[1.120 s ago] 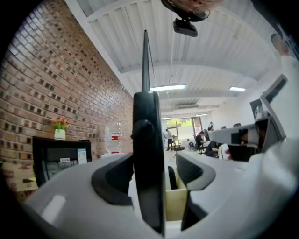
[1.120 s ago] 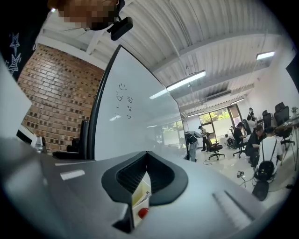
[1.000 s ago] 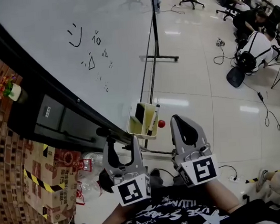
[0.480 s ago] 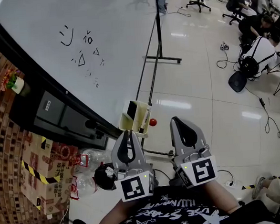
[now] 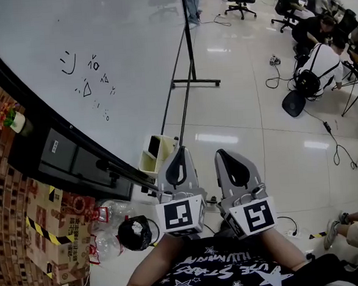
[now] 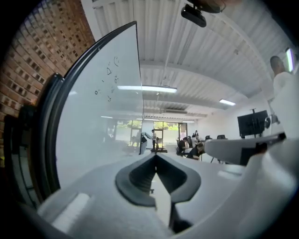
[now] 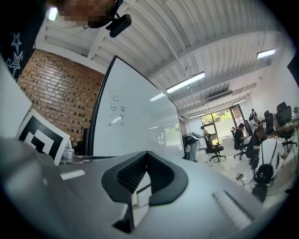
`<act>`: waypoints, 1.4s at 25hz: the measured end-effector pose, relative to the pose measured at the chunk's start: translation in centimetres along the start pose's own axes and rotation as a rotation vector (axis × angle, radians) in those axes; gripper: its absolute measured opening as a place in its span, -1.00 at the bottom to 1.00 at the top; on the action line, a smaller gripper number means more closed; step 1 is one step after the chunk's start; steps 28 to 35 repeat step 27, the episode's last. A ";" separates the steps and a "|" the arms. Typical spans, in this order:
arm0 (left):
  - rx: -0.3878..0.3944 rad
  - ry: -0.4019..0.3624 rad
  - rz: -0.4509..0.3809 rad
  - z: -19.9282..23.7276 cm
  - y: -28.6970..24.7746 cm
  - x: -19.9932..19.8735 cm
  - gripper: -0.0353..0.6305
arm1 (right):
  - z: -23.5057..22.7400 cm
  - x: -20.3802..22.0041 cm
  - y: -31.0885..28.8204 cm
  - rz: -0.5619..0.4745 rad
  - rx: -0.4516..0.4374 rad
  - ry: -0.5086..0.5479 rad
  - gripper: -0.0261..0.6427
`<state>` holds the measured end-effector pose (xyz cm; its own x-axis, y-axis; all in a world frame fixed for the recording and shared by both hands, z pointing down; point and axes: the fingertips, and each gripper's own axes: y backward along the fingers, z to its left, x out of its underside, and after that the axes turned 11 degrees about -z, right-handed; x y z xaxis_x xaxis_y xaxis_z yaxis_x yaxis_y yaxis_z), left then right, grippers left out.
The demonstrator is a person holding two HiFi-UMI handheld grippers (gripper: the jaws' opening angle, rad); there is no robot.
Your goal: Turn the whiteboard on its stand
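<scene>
The left gripper [image 5: 178, 153] had just closed its jaws, empty; the right gripper [image 5: 224, 154] was closed too, empty; best to push the whiteboard [image 5: 118, 58] slowly at its lower edge.

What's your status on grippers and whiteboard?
Left gripper shut, empty. Right gripper shut, empty. Whiteboard ungripped, on stand. Yellow box beside left gripper.

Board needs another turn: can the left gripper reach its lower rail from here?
Probably yes: the rail lies just left of the left gripper with nothing between them, though its jaws are shut and must open first.
</scene>
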<state>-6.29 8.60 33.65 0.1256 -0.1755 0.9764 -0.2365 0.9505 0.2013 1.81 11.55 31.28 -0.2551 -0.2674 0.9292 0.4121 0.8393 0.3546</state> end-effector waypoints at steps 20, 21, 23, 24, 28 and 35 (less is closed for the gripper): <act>0.174 0.022 -0.008 -4.2 0.1 -0.3 -0.88 | -0.7 -0.5 1.3 0.063 0.026 0.049 -0.90; 0.169 0.019 -0.001 -4.0 0.2 -0.2 -0.88 | -0.4 -0.4 1.3 0.072 0.021 0.045 -0.90; 0.157 0.013 0.007 -3.7 0.5 -0.1 -0.88 | 0.0 -0.6 1.3 0.082 0.015 0.034 -0.90; 0.154 0.014 0.004 -3.7 0.5 -0.1 -0.88 | 0.2 -0.8 1.3 0.084 0.015 0.029 -0.90; 0.152 0.017 0.007 -3.6 0.8 -0.3 -0.88 | 0.6 -1.2 1.2 0.089 0.014 0.014 -0.90; 0.152 0.017 0.007 -3.6 0.8 -0.3 -0.88 | 0.6 -1.2 1.2 0.089 0.014 0.014 -0.90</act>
